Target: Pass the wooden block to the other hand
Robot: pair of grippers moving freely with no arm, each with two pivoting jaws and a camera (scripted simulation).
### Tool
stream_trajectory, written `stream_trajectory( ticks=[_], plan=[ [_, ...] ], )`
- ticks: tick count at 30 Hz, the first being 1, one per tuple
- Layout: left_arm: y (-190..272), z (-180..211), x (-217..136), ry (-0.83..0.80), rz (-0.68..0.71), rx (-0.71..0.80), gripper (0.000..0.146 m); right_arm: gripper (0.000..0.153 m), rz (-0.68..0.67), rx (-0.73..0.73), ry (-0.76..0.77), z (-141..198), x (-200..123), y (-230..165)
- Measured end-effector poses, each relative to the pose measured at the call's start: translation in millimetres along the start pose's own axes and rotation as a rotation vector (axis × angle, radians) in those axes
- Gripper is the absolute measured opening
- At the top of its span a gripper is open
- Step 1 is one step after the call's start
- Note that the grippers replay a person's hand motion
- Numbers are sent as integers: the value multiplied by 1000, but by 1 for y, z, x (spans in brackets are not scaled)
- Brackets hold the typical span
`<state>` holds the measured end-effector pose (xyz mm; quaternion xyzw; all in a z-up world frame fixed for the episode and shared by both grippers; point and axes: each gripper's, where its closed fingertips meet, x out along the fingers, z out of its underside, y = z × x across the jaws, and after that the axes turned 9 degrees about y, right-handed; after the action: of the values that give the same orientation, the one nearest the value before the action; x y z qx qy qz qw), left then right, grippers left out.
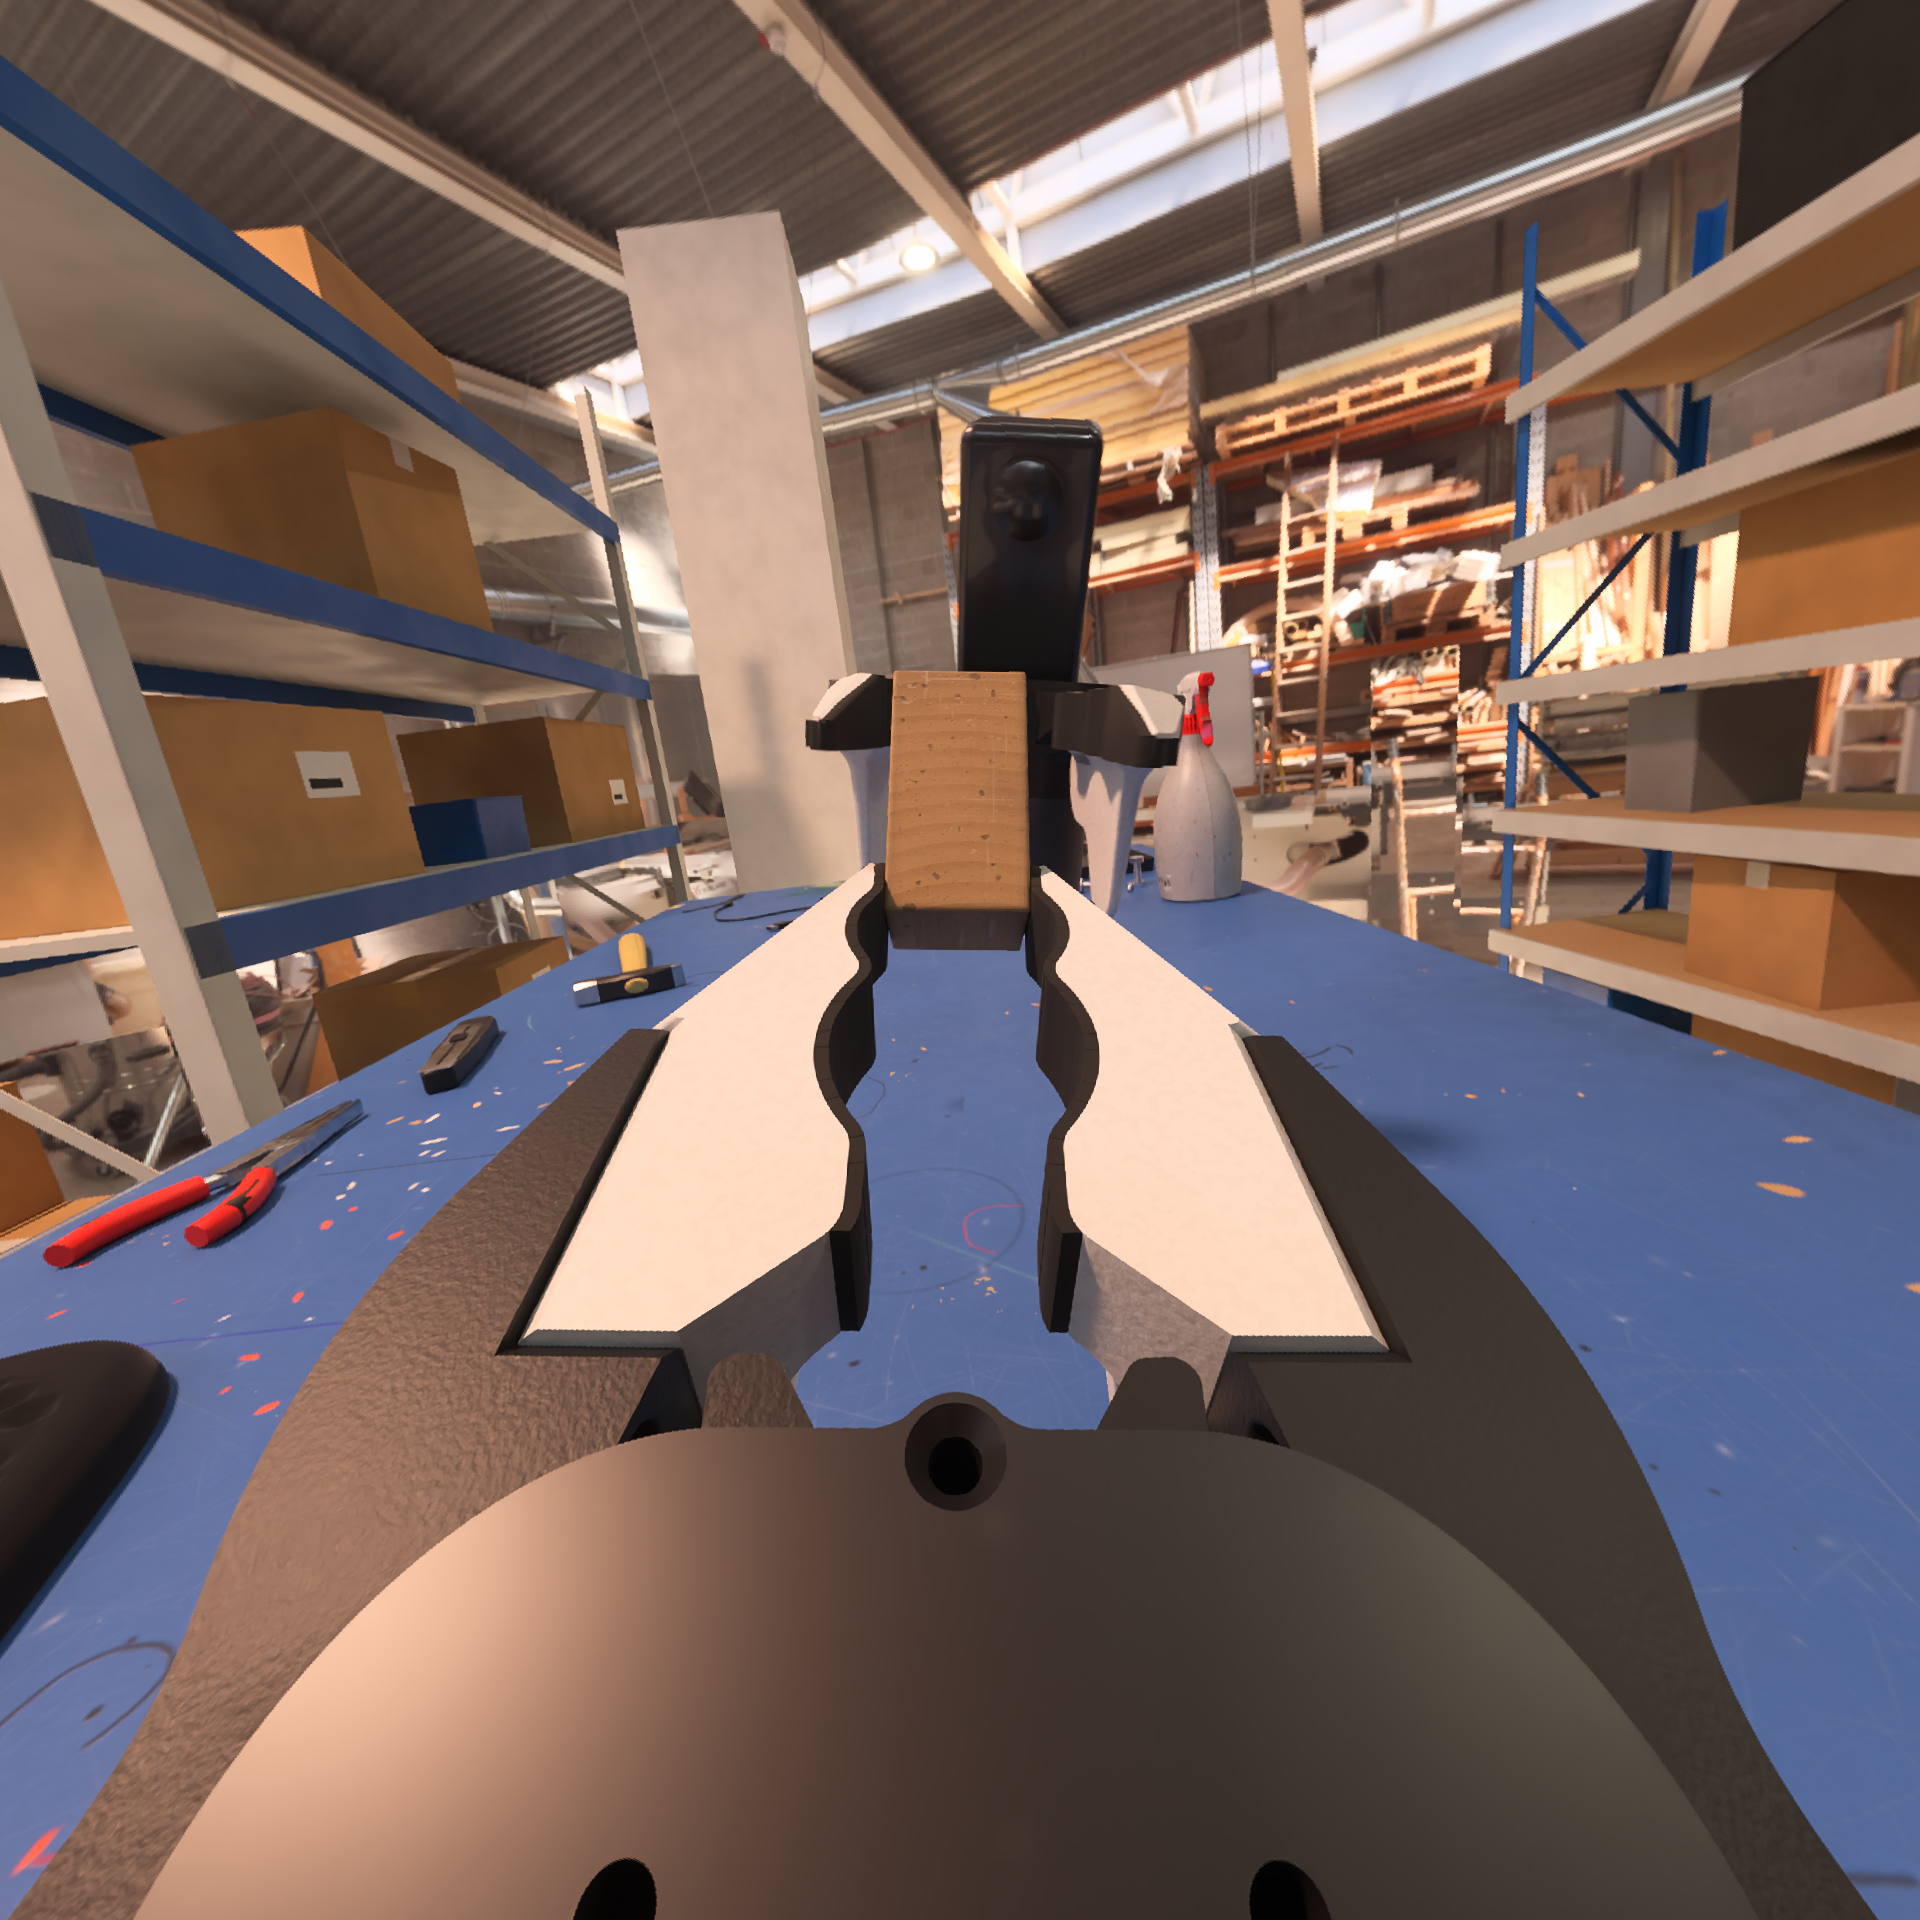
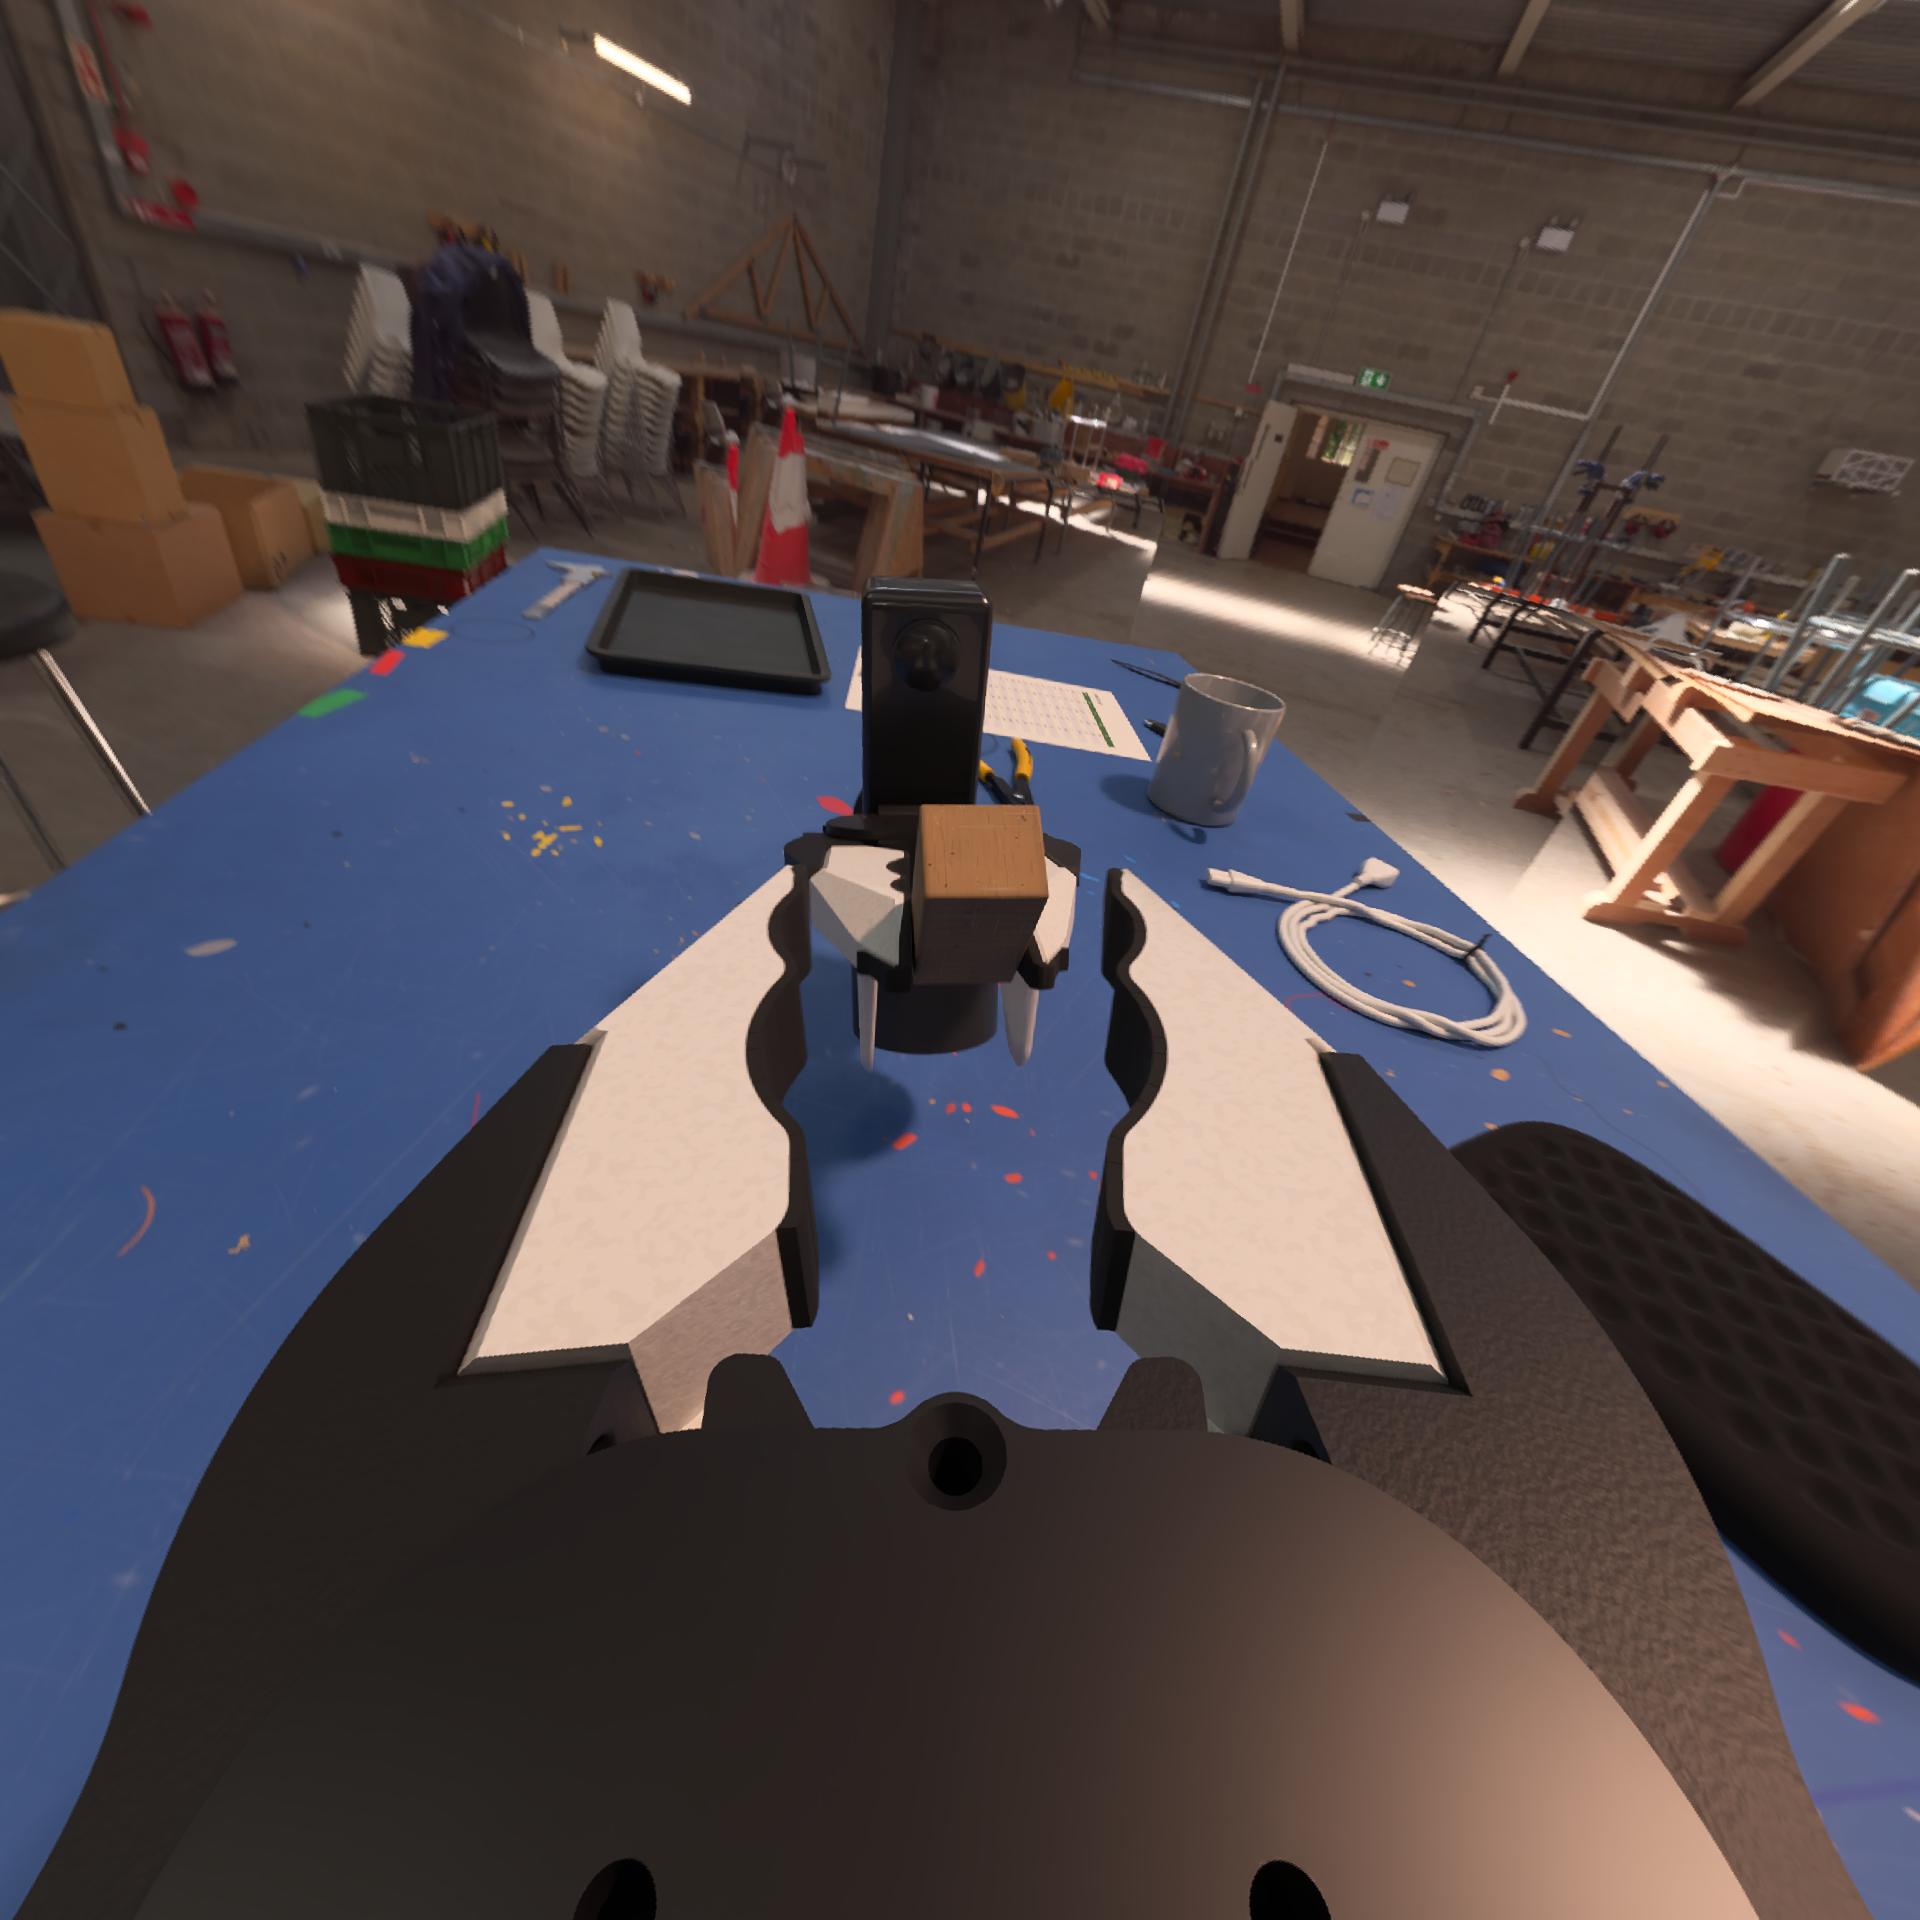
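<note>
On the left of the blue table (image 1: 1507, 1195), as the left wrist view has it, red-handled pliers (image 1: 197, 1195) and a small black utility knife (image 1: 457, 1051) lie flat with a yellow-handled hammer (image 1: 629, 971) a little farther off. All sit well to the side, so the middle of the table stays free for the exchange.

In the centre, the left gripper (image 1: 956, 909) is clamped on the near end of the wooden block (image 1: 956, 800), its fingers pressing the block's two sides. The block is held above the table and sticks out forward past the fingertips, probably so that its far end is free for the other tool to take. Behind it, the right gripper (image 1: 982, 727) faces this one head-on, its fingers spread on either side of the block's far end. Farther right, a grey spray bottle (image 1: 1200, 810) stands upright at the table's far edge, out of the way.

In the right wrist view, a black tray (image 2: 707, 629) rests far left. The right gripper (image 2: 956, 904) is wide open, with clear gaps between its fingers and the block (image 2: 982, 857), whose square end points toward it from the left gripper (image 2: 940, 914). I judge the handover is lined up but not made. To the right, a grey mug (image 2: 1216, 748) stands near a coiled white cable (image 2: 1392, 956).
</note>
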<state>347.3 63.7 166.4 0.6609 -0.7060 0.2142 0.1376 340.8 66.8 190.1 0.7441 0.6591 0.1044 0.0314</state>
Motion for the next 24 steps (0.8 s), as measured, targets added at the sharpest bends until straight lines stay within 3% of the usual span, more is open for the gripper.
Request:
stream_trajectory(
  ticks=[6, 9, 12, 17, 19, 24],
  plan=[
    [4, 8, 2, -49, 21, 21, 25, 26, -29, -18, 18, 16, 9, 0],
    [2, 7, 4, -35, 4, 31, 26, 27, -22, -55, 13, 14, 8, 2],
    [-10, -1, 1, 25, -76, 27, 63, 26, 36, -106, 41, 2, -3, 12],
    [-54, -22, -12, 215, -360, 13, 130, 26, 204, -178, 52, -25, -44, 39],
    [-62, -26, -16, 254, -390, -31, 140, 26, 311, -224, 36, -38, -68, 54],
    [-74, -34, -27, 289, -477, 23, 142, 26, 671, -322, -77, -74, -156, 106]
  ],
)
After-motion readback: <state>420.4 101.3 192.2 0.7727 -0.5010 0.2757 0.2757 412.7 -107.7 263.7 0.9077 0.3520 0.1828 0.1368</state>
